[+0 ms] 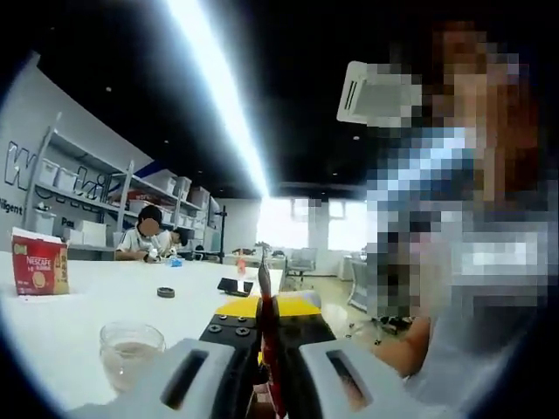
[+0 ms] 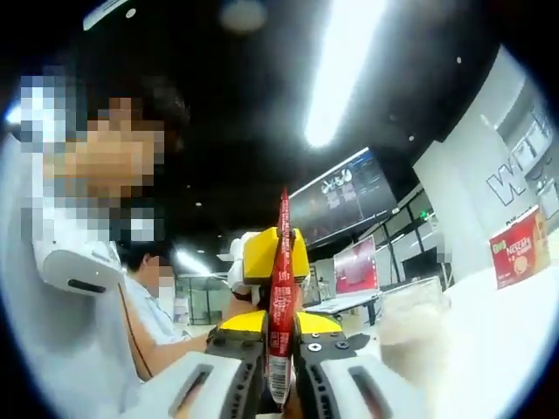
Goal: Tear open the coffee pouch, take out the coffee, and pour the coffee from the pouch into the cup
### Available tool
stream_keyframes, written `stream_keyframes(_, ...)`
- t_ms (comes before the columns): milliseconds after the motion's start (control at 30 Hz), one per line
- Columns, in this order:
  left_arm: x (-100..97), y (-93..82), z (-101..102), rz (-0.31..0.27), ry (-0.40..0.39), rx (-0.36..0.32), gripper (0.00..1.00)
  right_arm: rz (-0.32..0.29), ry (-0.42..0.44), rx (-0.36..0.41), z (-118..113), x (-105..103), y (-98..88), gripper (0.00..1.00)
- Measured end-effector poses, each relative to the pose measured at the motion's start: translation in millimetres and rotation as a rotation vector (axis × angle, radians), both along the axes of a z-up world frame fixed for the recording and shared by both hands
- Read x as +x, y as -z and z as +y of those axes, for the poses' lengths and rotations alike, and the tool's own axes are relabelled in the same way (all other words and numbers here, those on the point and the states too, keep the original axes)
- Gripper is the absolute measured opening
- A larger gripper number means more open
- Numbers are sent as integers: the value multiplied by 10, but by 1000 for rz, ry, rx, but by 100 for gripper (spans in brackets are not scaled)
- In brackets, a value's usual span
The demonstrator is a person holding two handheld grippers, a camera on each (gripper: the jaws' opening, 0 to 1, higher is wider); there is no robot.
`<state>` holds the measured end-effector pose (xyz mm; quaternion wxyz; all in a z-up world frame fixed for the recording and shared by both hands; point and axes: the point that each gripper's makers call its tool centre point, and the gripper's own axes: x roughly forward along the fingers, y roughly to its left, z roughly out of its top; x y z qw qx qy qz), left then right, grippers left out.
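Two close, low, upward-tilted opposing views, sharing the pouch (image 1: pixel 266 349) and cup (image 2: pixel 410 336).

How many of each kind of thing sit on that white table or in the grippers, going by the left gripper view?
Red coffee pouch, held between both grippers: 1
Clear cup: 1
Red Nescafe box: 1
Small dark ring: 1
Flat black item: 1
Total: 5

I hold the thin red coffee pouch (image 2: pixel 280 297) upright between both claws; the clear cup (image 1: pixel 129 351) stands on the table.
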<state>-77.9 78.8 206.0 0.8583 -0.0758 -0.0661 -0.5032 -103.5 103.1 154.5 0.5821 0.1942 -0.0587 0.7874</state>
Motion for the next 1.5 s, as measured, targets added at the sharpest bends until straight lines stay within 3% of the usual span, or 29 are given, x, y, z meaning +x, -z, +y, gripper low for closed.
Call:
stream_keyframes(333,67,-31,-3,3,-10,-11,7,-25,11,-71,-12,93,-14,11)
stream_keyframes(500,183,-12,70,38,-51,-6,13,-30,39,-119,6,199,-7,11)
stream_keyframes(600,240,82,151,81,-102,38,18,-27,46,-127,-32,277,-57,11)
stream_keyframes(733,200,95,249,76,-148,52,18,-50,78,-174,-102,419,-110,10)
stream_keyframes(867,113,113,442,67,-207,39,17,-90,103,-312,-187,611,-118,10)
stream_keyframes(1033,63,217,678,87,-259,-20,17,-202,95,-529,-294,794,-99,10)
stream_keyframes(1267,-11,386,824,126,-290,-43,16,-288,47,-837,-303,1015,35,10)
stream_keyframes(1500,-92,425,898,131,-309,-30,15,-409,-31,-1102,-273,1097,207,10)
